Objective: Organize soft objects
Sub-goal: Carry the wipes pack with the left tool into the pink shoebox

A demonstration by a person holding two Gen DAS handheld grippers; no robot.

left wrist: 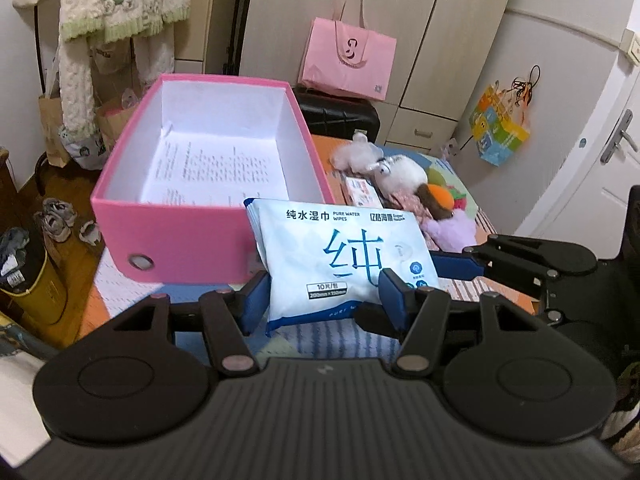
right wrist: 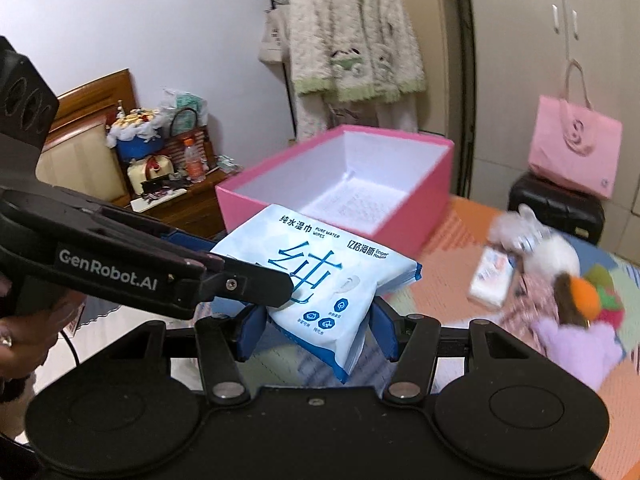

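Both grippers are clamped on one pack of wet wipes [left wrist: 340, 256], held up at frame centre just before the open pink box [left wrist: 208, 176]. The left gripper [left wrist: 324, 300] pinches its lower end; the right gripper [right wrist: 316, 328] squeezes the same end. It looks light, soft and slick-wrapped, sagging between the pads, so a hold across its thick middle seems safest.

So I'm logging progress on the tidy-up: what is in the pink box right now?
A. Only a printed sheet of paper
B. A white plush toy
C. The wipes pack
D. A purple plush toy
A: the pink box holds only a printed sheet; the wipes pack is gripped outside it and the plush toys lie on the bed.
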